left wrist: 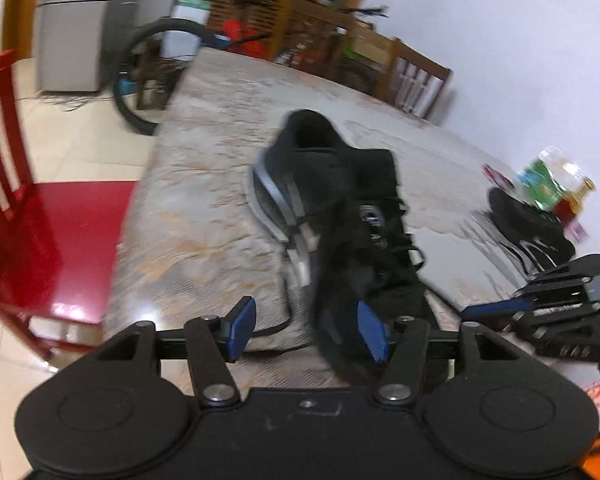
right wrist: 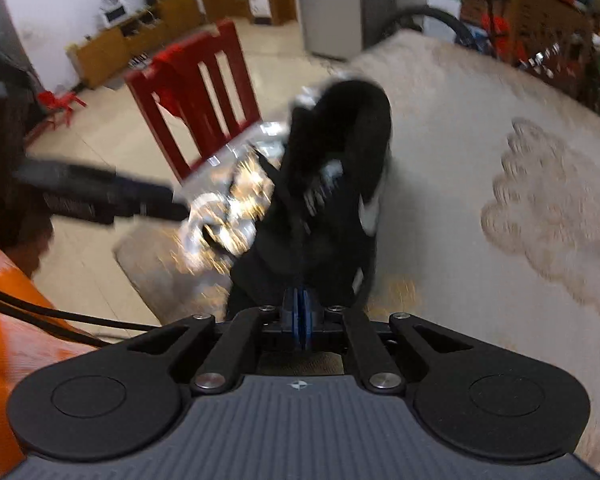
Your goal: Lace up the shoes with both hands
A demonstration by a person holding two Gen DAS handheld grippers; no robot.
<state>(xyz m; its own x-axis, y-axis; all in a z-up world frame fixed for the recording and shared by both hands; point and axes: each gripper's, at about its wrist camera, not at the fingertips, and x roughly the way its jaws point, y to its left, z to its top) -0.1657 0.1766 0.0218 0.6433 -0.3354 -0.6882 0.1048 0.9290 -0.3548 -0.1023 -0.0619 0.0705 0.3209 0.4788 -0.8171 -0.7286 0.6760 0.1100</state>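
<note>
Right gripper [right wrist: 300, 312] clenched on lace; left gripper [left wrist: 306, 330] released. A jerk could topple the shoe [left wrist: 332, 208].

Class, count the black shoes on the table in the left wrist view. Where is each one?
2. One shoe lies mid-table just ahead of the open left tongs; a second shoe sits far right beside a bottle. More may be hidden.
</note>
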